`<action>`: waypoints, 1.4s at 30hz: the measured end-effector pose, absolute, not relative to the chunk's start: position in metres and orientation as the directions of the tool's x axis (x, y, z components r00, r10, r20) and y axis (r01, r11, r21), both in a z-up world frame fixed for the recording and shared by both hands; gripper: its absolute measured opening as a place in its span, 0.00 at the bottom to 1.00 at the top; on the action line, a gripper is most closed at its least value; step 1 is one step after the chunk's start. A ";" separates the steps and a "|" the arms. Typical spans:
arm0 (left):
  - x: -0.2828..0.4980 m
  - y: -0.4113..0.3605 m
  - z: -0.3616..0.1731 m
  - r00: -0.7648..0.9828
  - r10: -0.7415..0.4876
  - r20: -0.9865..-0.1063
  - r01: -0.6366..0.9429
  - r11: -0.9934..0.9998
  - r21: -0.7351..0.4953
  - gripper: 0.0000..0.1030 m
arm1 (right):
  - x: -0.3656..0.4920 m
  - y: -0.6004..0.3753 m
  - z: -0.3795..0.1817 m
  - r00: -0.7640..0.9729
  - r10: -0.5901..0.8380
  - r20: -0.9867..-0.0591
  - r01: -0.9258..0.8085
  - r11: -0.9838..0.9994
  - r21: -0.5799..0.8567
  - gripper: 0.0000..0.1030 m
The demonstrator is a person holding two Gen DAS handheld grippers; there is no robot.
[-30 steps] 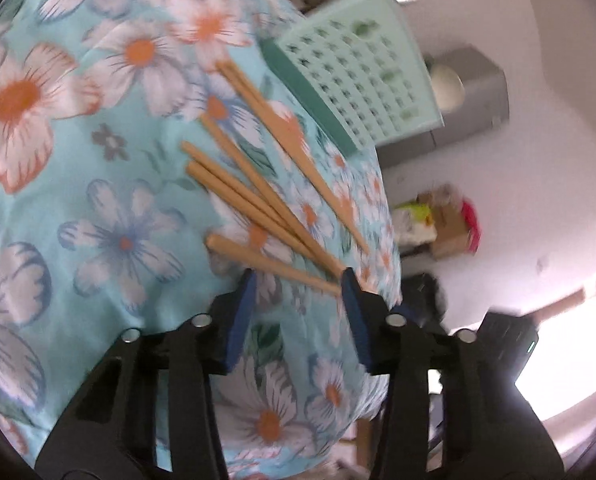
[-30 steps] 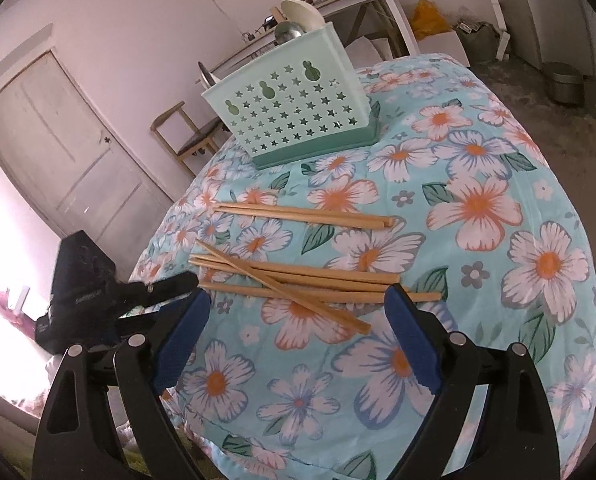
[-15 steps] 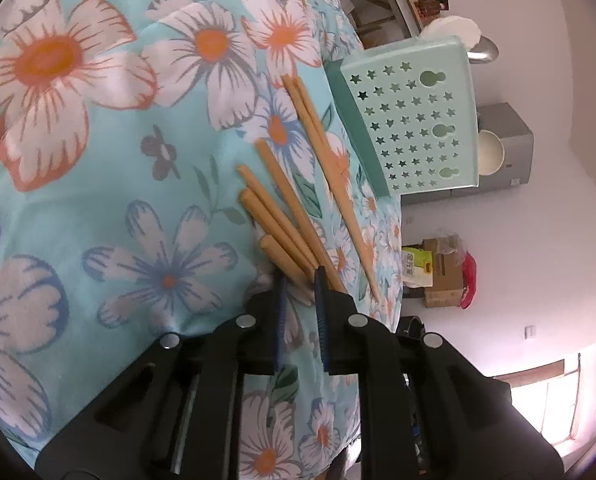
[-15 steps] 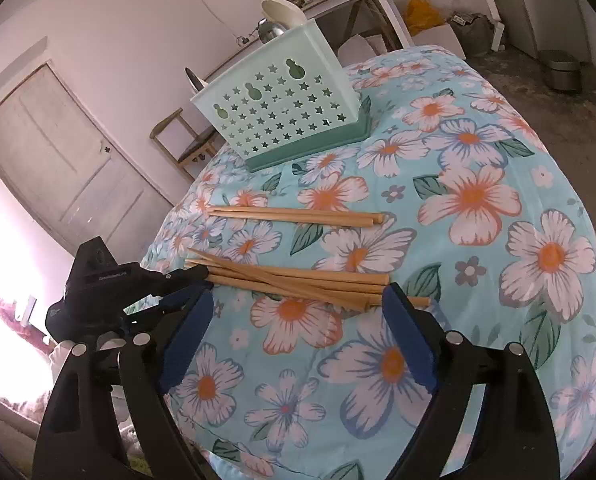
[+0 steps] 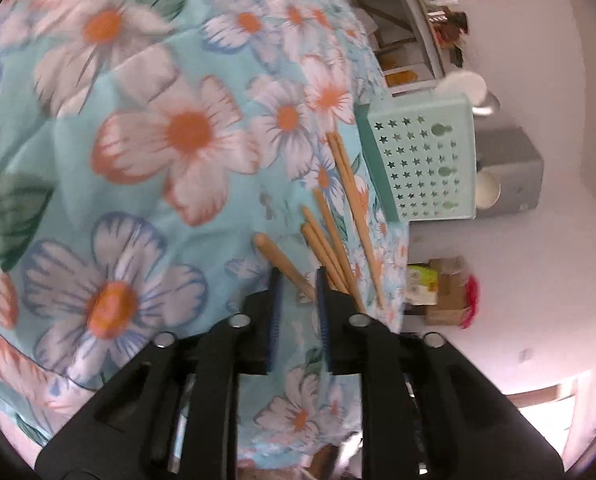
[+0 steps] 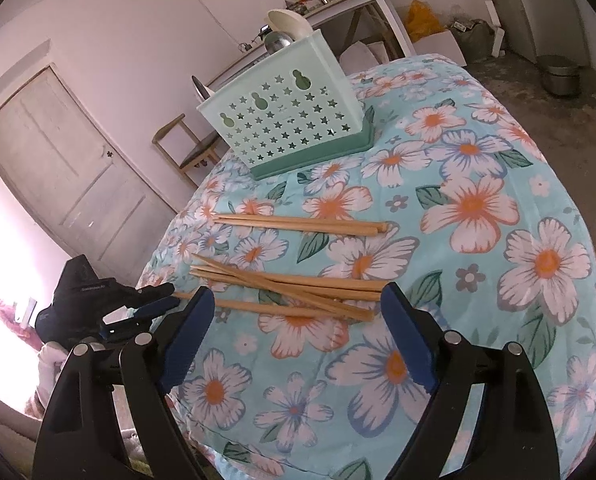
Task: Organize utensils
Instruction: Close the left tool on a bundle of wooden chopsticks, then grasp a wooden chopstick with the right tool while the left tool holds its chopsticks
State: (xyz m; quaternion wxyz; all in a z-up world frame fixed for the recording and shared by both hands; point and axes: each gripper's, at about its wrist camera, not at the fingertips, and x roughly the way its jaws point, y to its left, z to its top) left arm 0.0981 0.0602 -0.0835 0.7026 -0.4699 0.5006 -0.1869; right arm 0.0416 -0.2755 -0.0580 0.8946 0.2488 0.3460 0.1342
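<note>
Several wooden chopsticks lie on the floral tablecloth, a separate pair nearer the basket. A mint green perforated utensil basket stands at the far side; it also shows in the left wrist view. My left gripper is shut on the thin end of one chopstick, which sticks out ahead of the pads. The left gripper also shows in the right wrist view at the table's left edge. My right gripper is wide open, empty, above the near side of the pile.
A white door and a wooden chair stand beyond the table's left side. A shelf table with clutter is behind the basket. A metal pot sits on the floor at the far right.
My left gripper closed on one chopstick end, then pulled it apart from the others. The right gripper stayed open and shifted slightly closer to the pile.
</note>
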 end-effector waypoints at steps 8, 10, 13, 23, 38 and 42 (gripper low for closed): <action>0.108 0.053 -0.093 0.430 -0.737 -0.522 -0.307 0.424 -0.852 0.33 | 0.041 -0.270 -0.054 0.731 0.415 -0.542 -0.084 0.843 0.532 0.81; 0.110 0.049 -0.092 0.432 -0.713 -0.553 -0.324 0.450 -0.832 0.25 | 0.040 -0.271 -0.055 0.733 0.413 -0.540 -0.079 0.841 0.536 0.81; 0.110 0.047 -0.096 0.433 -0.690 -0.580 -0.345 0.467 -0.814 0.13 | 0.038 -0.274 -0.055 0.737 0.408 -0.538 -0.072 0.840 0.538 0.81; 0.100 0.043 -0.078 0.494 -0.638 -0.591 -0.133 0.616 -0.776 0.14 | 0.038 -0.274 -0.038 0.762 0.379 -0.525 -0.102 0.871 0.481 0.69; 0.083 0.053 -0.065 0.620 -0.558 -0.552 0.082 0.745 -0.662 0.18 | 0.146 -0.145 -0.017 0.492 0.537 -0.686 -0.521 0.812 0.262 0.31; 0.081 0.052 -0.069 0.629 -0.563 -0.537 0.102 0.743 -0.661 0.18 | 0.167 -0.111 -0.029 0.416 0.501 -0.759 -0.584 0.787 0.199 0.27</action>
